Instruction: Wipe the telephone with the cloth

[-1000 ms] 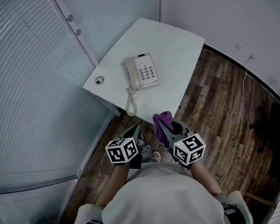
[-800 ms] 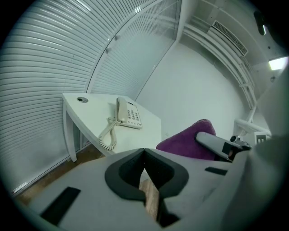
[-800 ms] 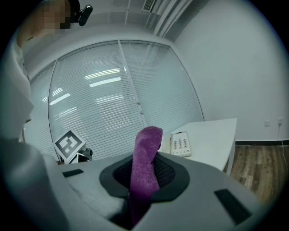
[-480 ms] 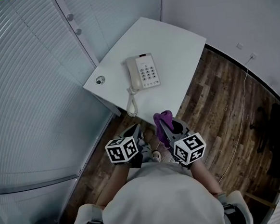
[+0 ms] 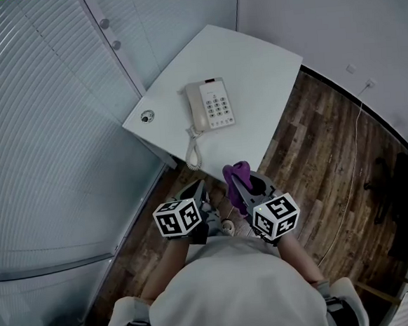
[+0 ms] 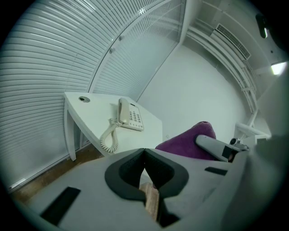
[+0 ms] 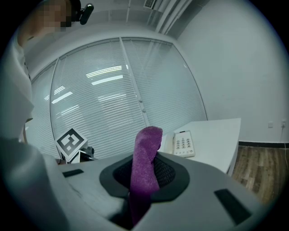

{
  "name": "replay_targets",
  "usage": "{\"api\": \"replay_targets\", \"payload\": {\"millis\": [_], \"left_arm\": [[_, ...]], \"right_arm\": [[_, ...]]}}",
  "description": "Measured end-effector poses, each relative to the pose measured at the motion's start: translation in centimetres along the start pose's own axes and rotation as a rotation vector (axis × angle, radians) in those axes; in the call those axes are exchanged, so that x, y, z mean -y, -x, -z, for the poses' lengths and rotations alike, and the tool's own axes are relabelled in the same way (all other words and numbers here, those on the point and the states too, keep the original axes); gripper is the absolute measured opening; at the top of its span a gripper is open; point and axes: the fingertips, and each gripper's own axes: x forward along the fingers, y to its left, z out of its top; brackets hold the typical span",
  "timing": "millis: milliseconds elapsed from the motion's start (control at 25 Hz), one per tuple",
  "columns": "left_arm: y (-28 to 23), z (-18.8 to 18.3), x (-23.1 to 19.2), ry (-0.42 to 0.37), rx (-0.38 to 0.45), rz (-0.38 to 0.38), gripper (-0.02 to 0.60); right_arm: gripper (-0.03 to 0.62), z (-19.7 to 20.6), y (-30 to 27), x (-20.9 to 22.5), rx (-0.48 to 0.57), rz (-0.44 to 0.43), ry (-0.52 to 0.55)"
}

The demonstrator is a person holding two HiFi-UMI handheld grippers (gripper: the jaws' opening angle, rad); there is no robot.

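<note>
- Holding both grippers low in front of the body, the person stands back from the white table [image 5: 255, 53], with both tools aimed toward it and tipped a bit downward.
- The left gripper [image 5: 196, 187] is on the left side with its marker cube facing up at the head camera. Its jaws are pressed together with nothing in them, and only a sliver of wood floor [image 5: 323, 156] shows under the tips.
- The right gripper [image 5: 238, 185] sits just beside it at about the same height. The two are close but have a gap between them.
- The right jaws are clamped on the purple cloth [image 7: 145, 158], which pokes up out of the pads as a folded hump past the tips.
- The telephone [image 5: 211, 104] lies flat on the table toward the near-left side, with the handset on its cradle on the left and the keypad on the right.
- Its coiled cord [image 5: 191, 151] dangles over the near table edge.
- The phone is well apart from both sets of tips, beyond a strip of floor and the table edge. Nothing is touching it.
- In the right gripper view, the phone sits just right of the cloth's top, farther off.
- A small round fitting [image 5: 147, 116] sits at the table corner left of the phone.
</note>
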Motion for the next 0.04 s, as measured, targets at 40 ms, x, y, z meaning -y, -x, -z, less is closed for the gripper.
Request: {"api": "replay_targets", "payload": {"millis": [40], "left_arm": [[0.03, -0.02, -0.07, 0.003, 0.001, -0.001, 0.020]], "right_arm": [[0.060, 0.04, -0.05, -0.01, -0.002, -0.001, 0.001]]}}
